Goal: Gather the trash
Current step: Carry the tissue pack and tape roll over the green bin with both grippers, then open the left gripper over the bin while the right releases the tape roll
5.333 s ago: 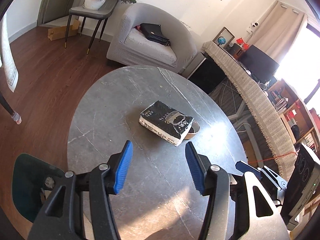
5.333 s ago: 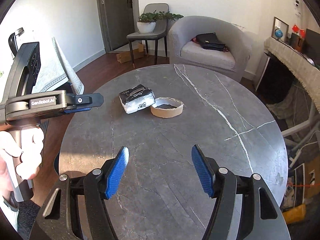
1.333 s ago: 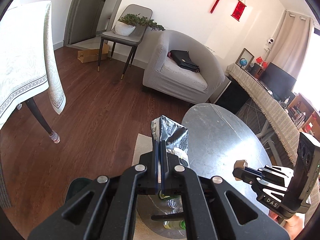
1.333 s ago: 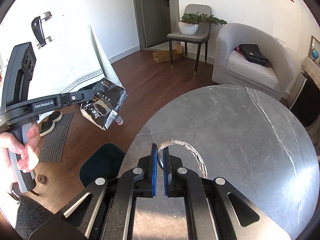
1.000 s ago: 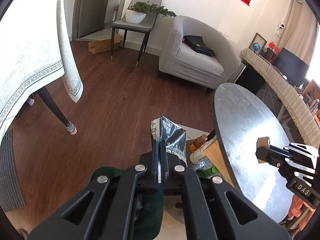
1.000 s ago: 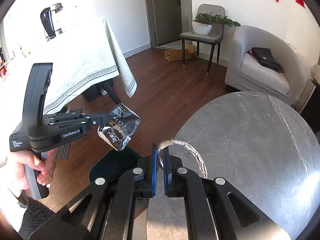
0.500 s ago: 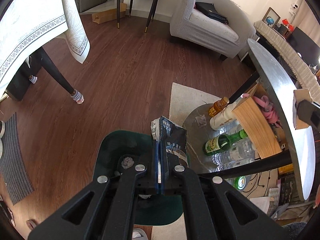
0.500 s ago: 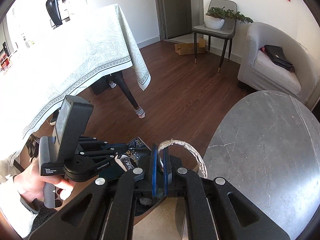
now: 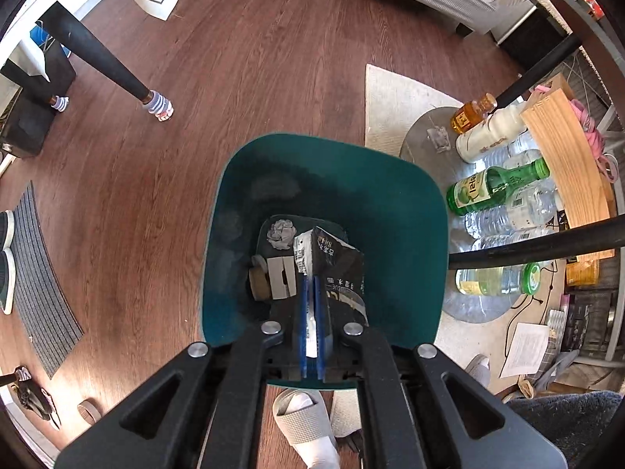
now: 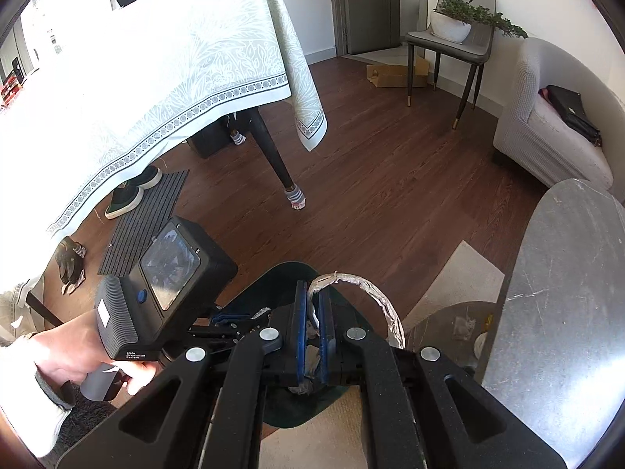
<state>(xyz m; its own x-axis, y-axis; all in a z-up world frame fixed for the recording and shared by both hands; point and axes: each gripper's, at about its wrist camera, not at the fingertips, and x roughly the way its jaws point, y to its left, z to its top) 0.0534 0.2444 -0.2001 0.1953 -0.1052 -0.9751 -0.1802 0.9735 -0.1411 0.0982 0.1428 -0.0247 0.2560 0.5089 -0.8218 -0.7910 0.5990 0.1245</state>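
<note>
Left gripper (image 9: pixel 311 314) clenched on black packet (image 9: pixel 339 269) over green bin (image 9: pixel 410 211), bin floor partly hidden, right gripper (image 10: pixel 311 336) clamping tape ring (image 10: pixel 367 293), lower arc cut off.

green bin (image 10: pixel 281 277): mostly hidden by claws | slipper (image 9: pixel 300 422): cut off

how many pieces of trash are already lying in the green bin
3 visible in the green bin: a crumpled paper ball, a folded cardboard piece and a tape roll beside it. The held black packet may hide more.
</note>
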